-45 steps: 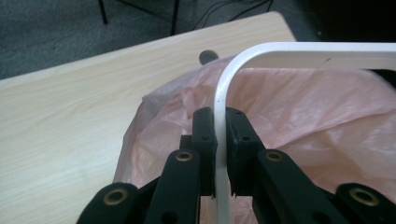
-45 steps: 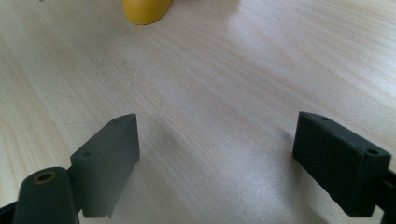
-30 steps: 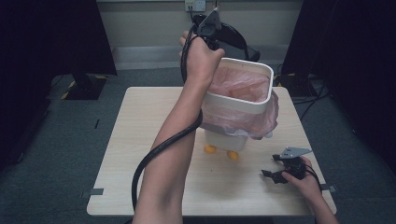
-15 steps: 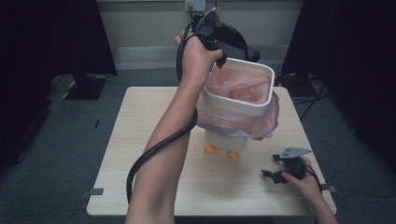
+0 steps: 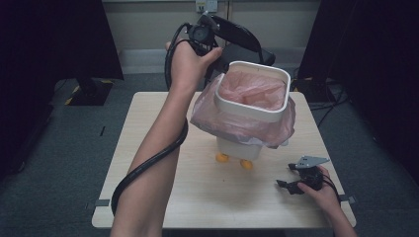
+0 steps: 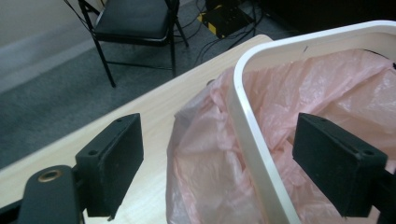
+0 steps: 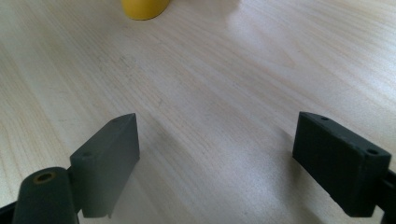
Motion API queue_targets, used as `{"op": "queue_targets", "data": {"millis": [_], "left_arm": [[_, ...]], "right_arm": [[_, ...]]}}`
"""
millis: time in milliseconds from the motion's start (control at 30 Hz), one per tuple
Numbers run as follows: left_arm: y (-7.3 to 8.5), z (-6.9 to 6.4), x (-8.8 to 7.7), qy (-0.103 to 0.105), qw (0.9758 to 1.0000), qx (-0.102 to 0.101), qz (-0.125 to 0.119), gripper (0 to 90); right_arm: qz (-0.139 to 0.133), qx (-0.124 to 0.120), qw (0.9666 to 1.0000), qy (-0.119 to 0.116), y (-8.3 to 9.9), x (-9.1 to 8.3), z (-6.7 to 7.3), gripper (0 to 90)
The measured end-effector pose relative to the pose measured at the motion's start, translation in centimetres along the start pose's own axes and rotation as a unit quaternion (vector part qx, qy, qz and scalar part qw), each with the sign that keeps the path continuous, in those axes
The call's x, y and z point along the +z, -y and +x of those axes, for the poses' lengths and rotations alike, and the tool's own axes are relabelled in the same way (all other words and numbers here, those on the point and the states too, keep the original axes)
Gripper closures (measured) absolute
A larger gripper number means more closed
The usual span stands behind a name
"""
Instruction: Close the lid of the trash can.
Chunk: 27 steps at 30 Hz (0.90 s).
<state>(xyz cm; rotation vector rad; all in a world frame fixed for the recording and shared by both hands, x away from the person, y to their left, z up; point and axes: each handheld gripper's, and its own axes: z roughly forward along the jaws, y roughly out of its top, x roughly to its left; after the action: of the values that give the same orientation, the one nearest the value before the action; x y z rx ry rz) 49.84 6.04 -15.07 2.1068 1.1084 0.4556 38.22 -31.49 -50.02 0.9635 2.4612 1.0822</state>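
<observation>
My left gripper [image 5: 232, 37] hangs above the far-left corner of the white bin [image 5: 253, 106], and its jaws have just been opening — they now stand wide with nothing pressed between them. In the left gripper view the bin's rim [image 6: 254, 140] and the pink bag liner [image 6: 205, 158] run up between the pads, untouched. To do this step well, I judge I should lift clear of the rim before sliding along to the next stretch of liner, so a pad doesn't snag the thin plastic and drag it back off. Below the bin, two small orange feet [image 5: 233, 160] rest on the table [image 5: 148, 128]. Further right, my right gripper [image 5: 291, 185] lies low on the tabletop, jaws spread and empty — well apart from the bin, so nothing stands in the way.
</observation>
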Motion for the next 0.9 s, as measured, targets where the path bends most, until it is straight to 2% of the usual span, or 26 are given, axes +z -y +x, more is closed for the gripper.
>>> {"op": "queue_targets", "data": {"millis": [33,200,267,300,400,633,700,900], "left_arm": [[0.2,0.2,-0.2,-0.005,1.0000,0.001,0.001,16.0],[1.2,0.9,-0.9,0.000,1.0000,-0.001,0.007,16.3],[1.5,1.0,-1.3,-0.004,1.0000,0.000,0.009,16.6],[1.8,1.1,-1.7,-0.004,0.9999,0.006,0.008,16.8],[2.4,1.4,-2.5,0.001,1.0000,0.006,0.003,16.7],[4.2,2.6,-4.3,0.000,1.0000,-0.004,0.000,16.6],[4.8,3.0,-4.4,0.007,0.9999,-0.008,0.002,16.6],[6.7,4.0,-4.0,0.011,0.9998,-0.015,0.010,16.6]], "right_arm": [[0.000,0.000,1.0000,0.000,0.0,0.0,0.0,14.1],[0.000,0.000,1.0000,0.000,0.0,0.0,0.0,14.1],[0.000,0.000,1.0000,0.000,0.0,0.0,0.0,14.1],[0.000,0.000,1.0000,0.000,0.0,0.0,0.0,14.1],[0.000,0.000,1.0000,0.000,0.0,0.0,0.0,14.1],[0.000,-0.002,1.0000,0.001,0.0,0.0,0.0,14.0],[0.000,-0.002,1.0000,0.001,0.0,0.0,0.0,14.0],[-0.001,-0.003,1.0000,0.001,0.0,0.0,0.0,14.0]]}}
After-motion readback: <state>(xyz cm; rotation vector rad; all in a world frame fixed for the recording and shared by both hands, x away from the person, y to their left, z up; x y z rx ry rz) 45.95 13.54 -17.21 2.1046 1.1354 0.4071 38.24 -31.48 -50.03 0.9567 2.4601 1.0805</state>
